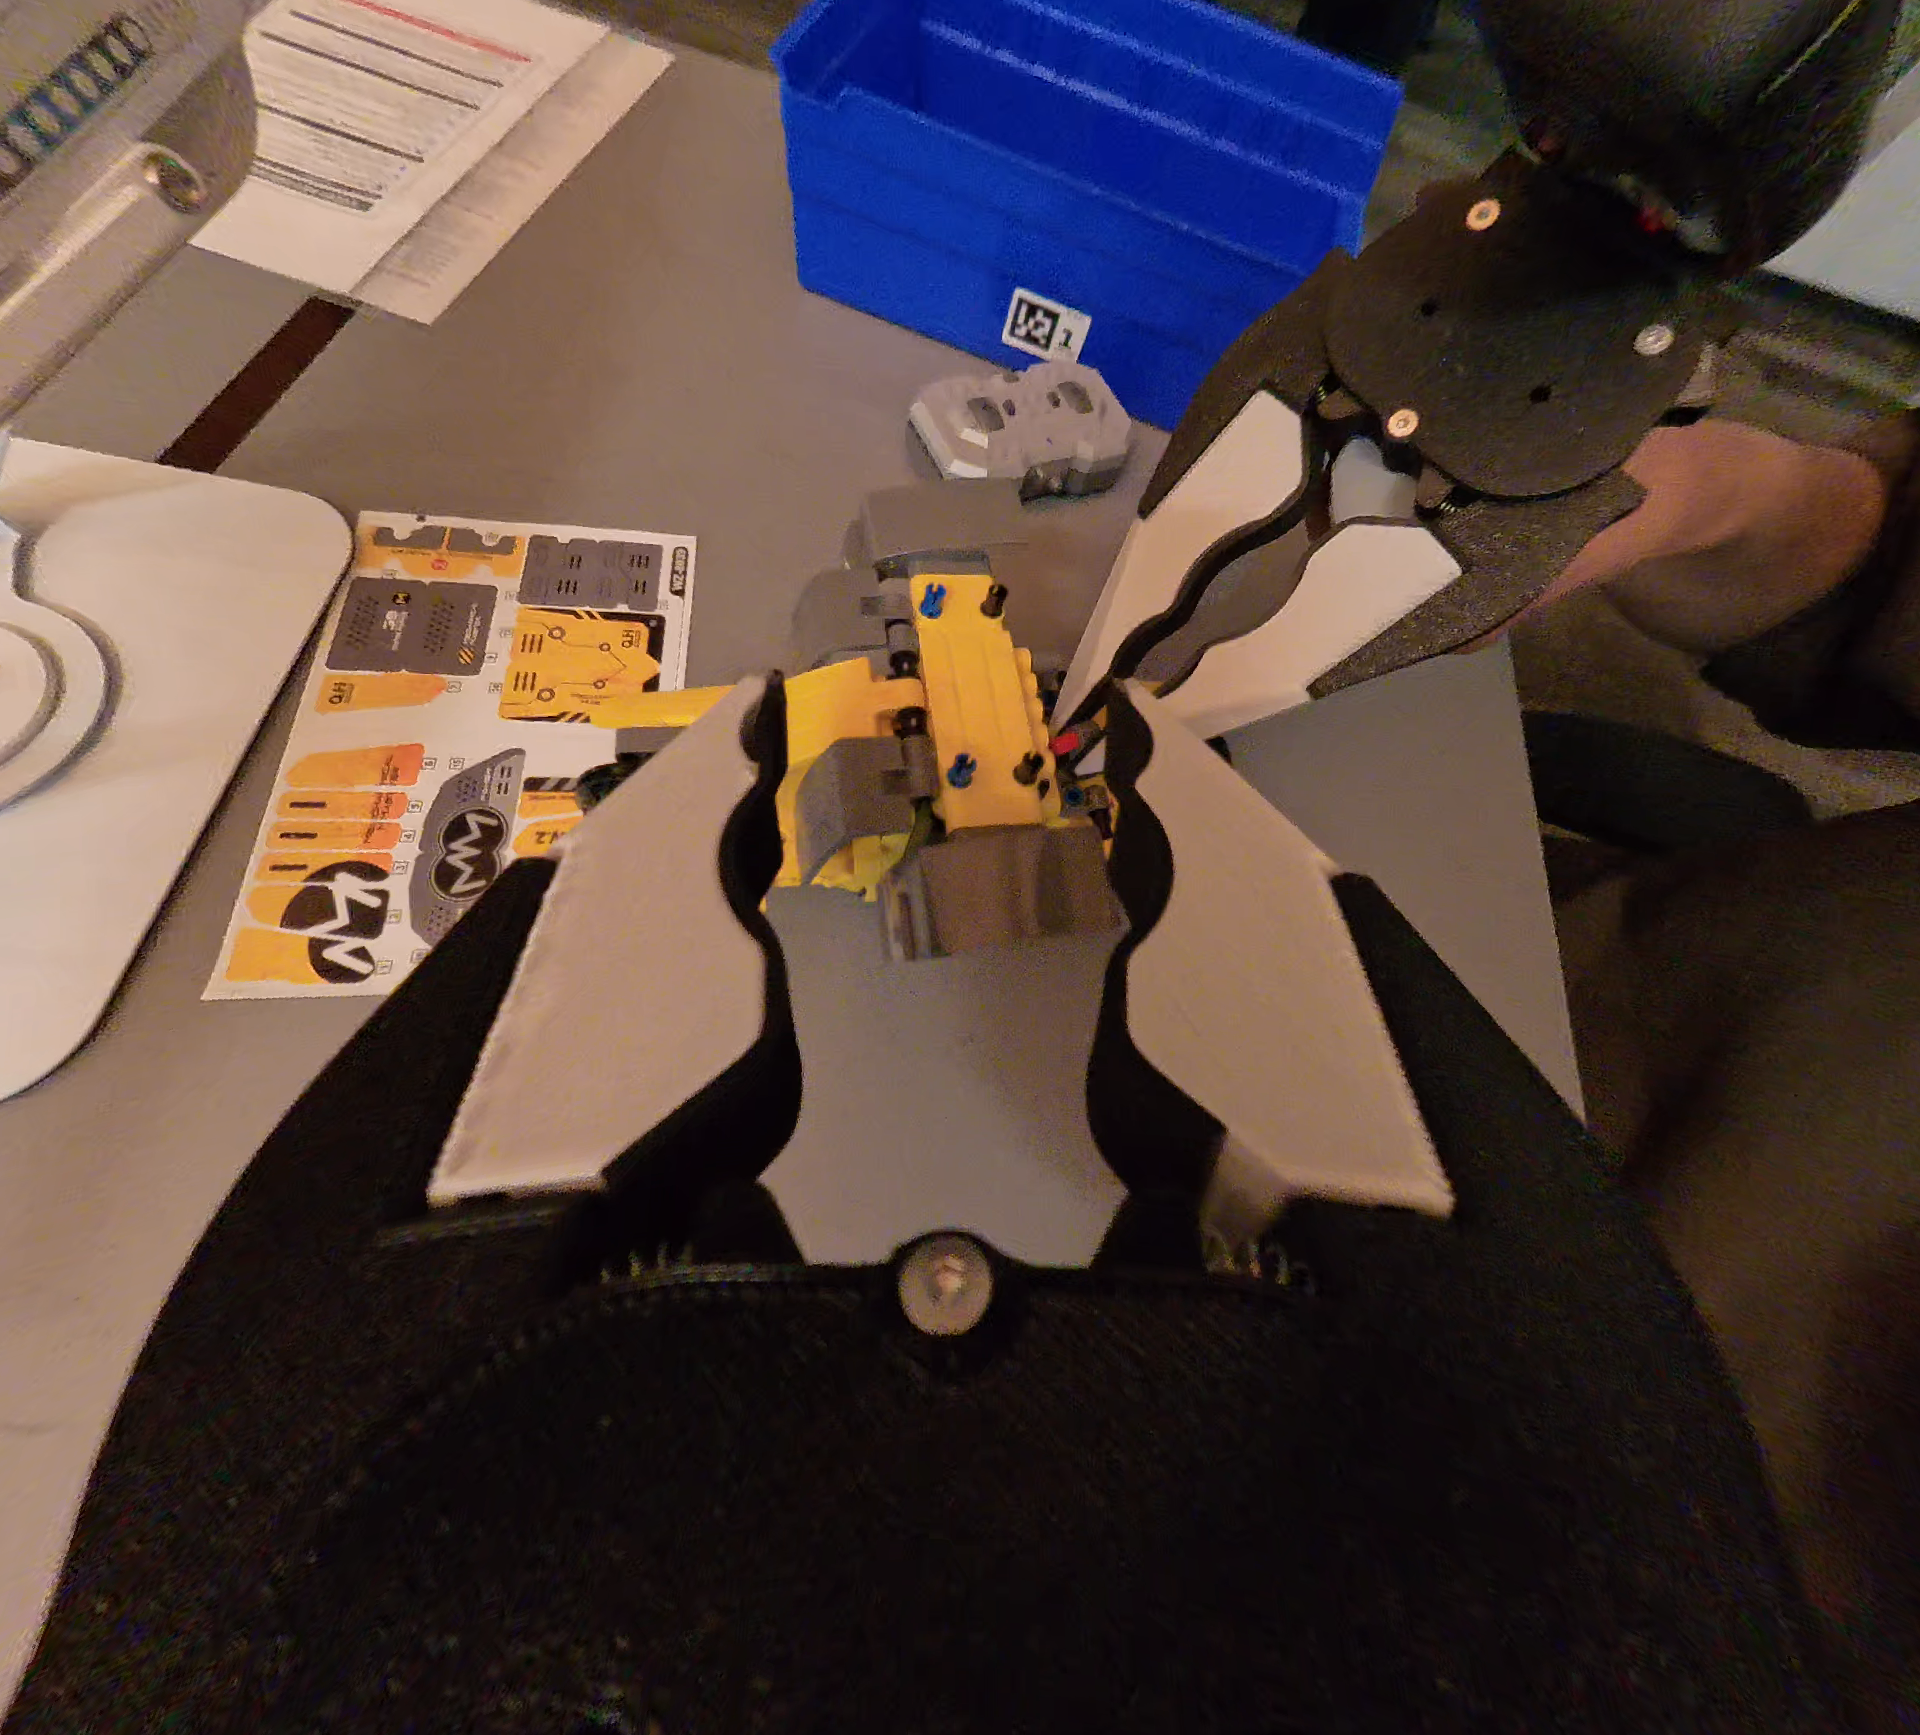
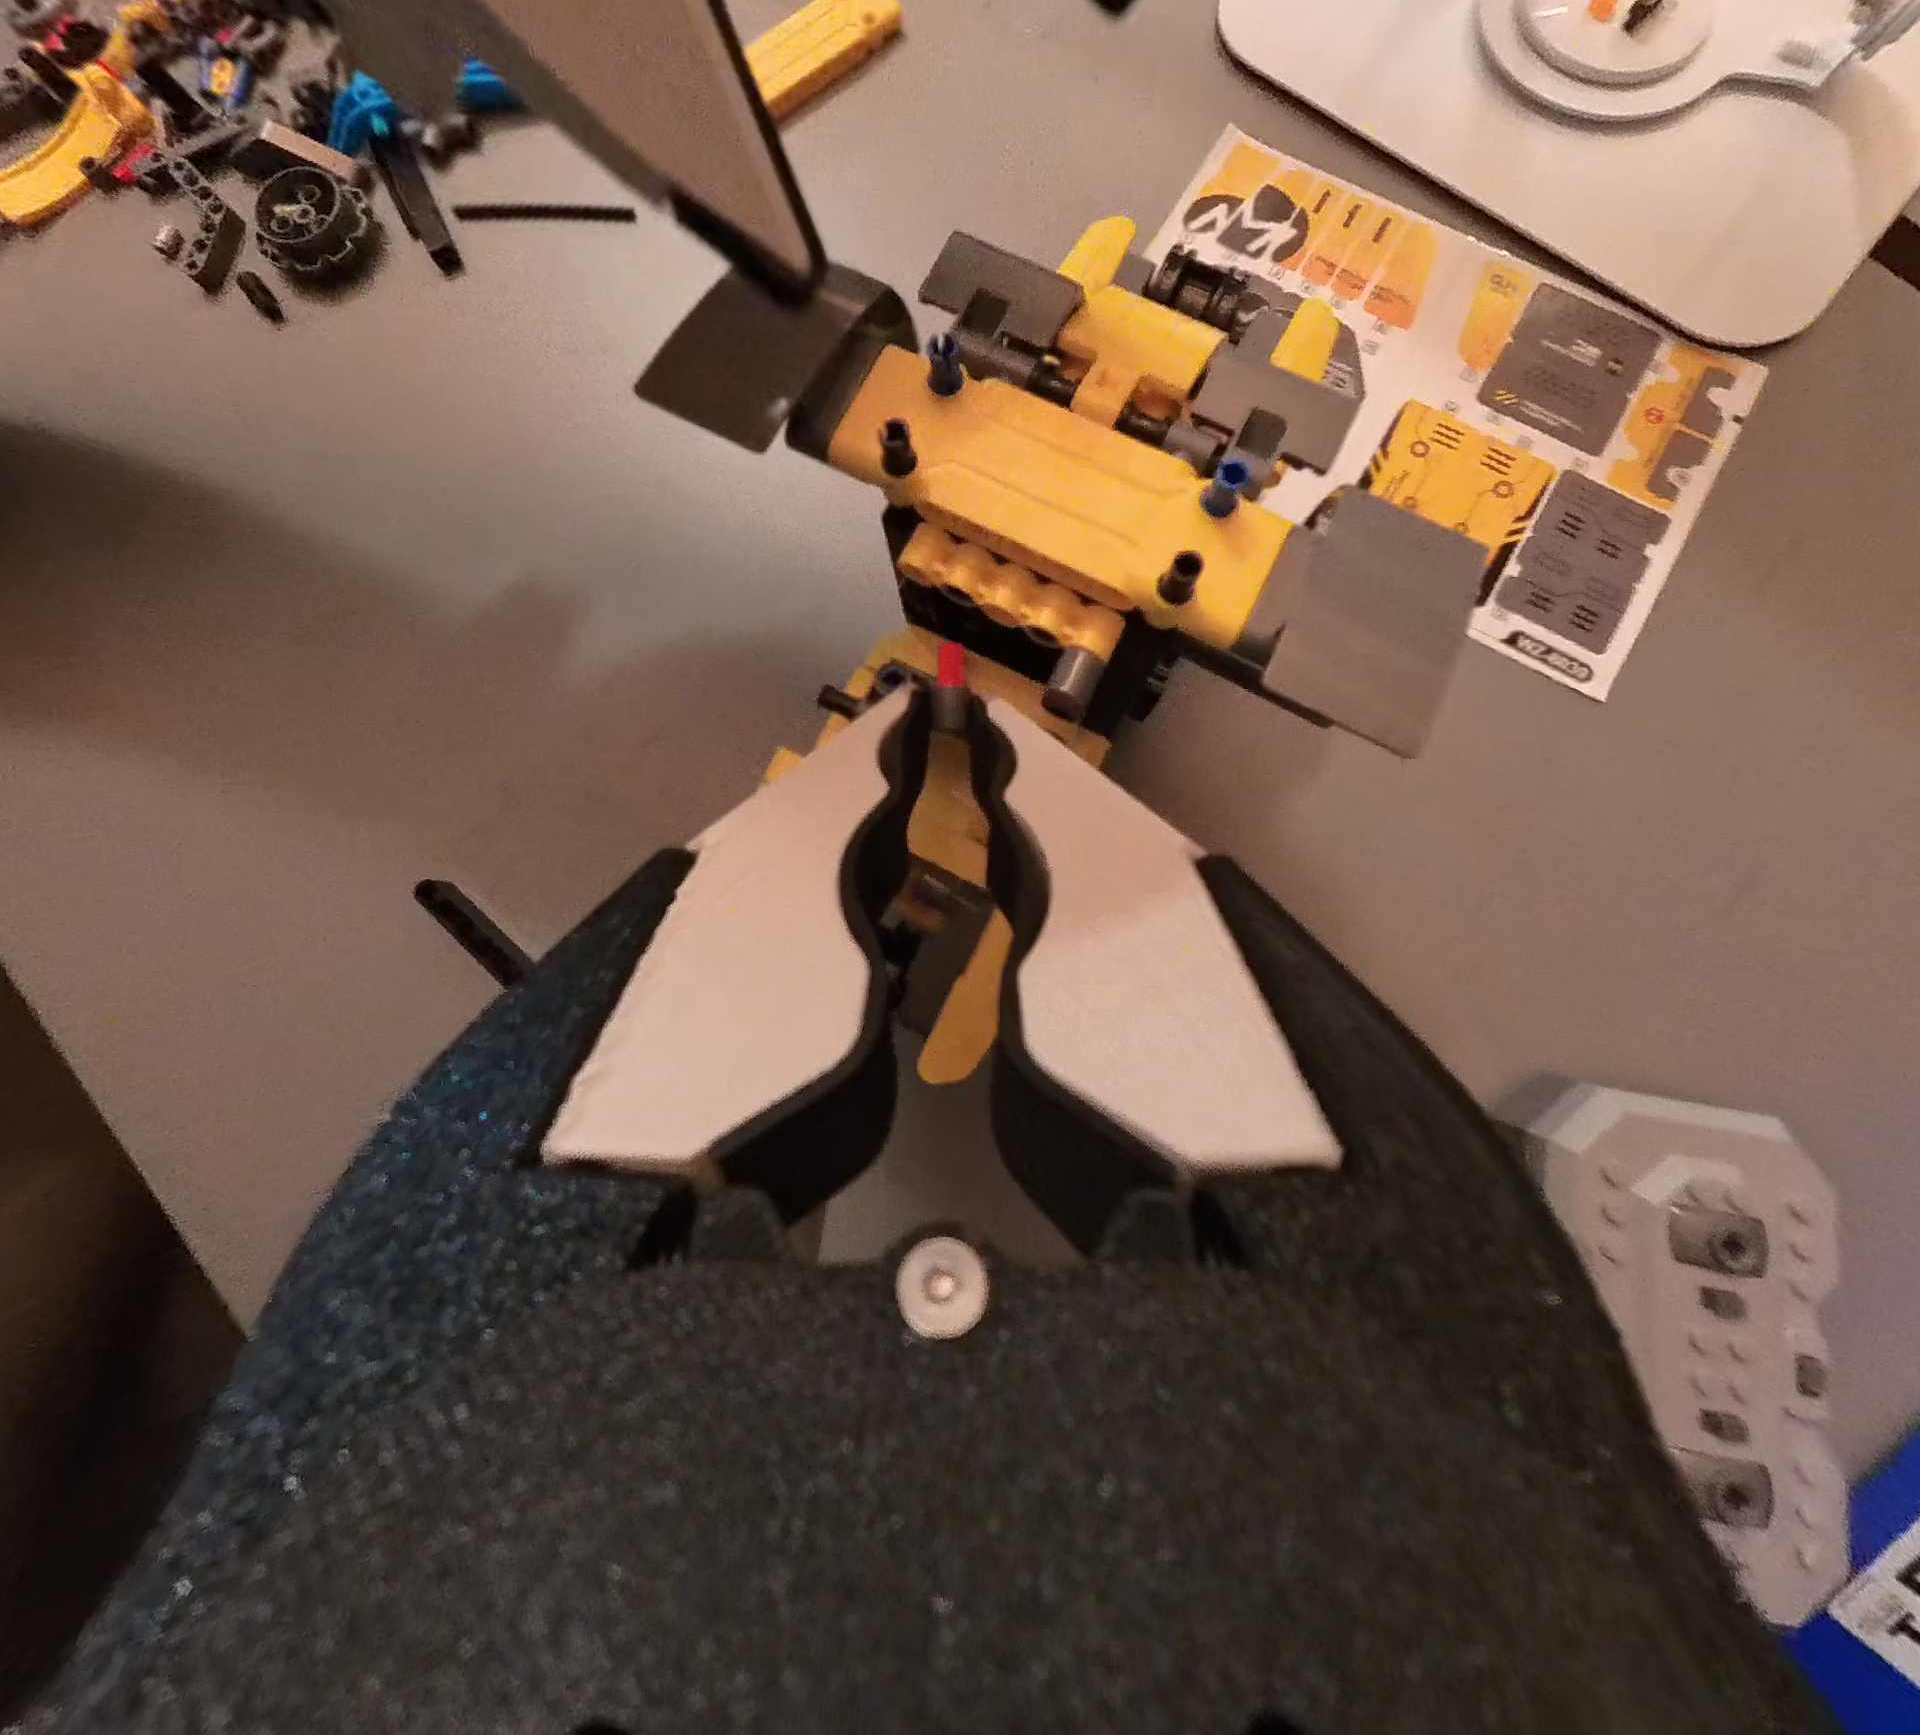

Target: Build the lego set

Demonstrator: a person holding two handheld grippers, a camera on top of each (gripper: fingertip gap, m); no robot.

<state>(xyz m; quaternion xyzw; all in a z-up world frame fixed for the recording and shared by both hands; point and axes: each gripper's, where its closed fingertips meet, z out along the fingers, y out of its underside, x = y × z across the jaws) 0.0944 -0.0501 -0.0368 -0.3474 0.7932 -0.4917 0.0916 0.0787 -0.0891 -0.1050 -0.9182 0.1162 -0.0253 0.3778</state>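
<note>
A yellow and grey brick model [image 1: 977, 698] [image 2: 1060, 480] sits on the grey table between the fingers of my left gripper [image 1: 943, 698], which stand wide apart. In the right wrist view the left gripper's near finger [image 2: 623, 75] touches the model's dark grey end panel, and the far finger looks clear of the model. My right gripper [image 2: 951, 709] [image 1: 1086, 719] is shut on a small red and grey pin [image 2: 948, 672] [image 1: 1070, 740]. It holds the pin against the model's side, under the yellow top plate.
A sticker sheet [image 1: 436, 750] [image 2: 1507, 438] lies beside the model. A grey hub block [image 1: 1023, 433] [image 2: 1704, 1322] and a blue bin [image 1: 1039, 127] stand beyond it. A white board [image 2: 1351, 54] carries a round dish. Loose parts [image 2: 187, 106] lie far left, and papers [image 1: 416, 106] lie at the back. There is about 8 cm between the tips of the two grippers.
</note>
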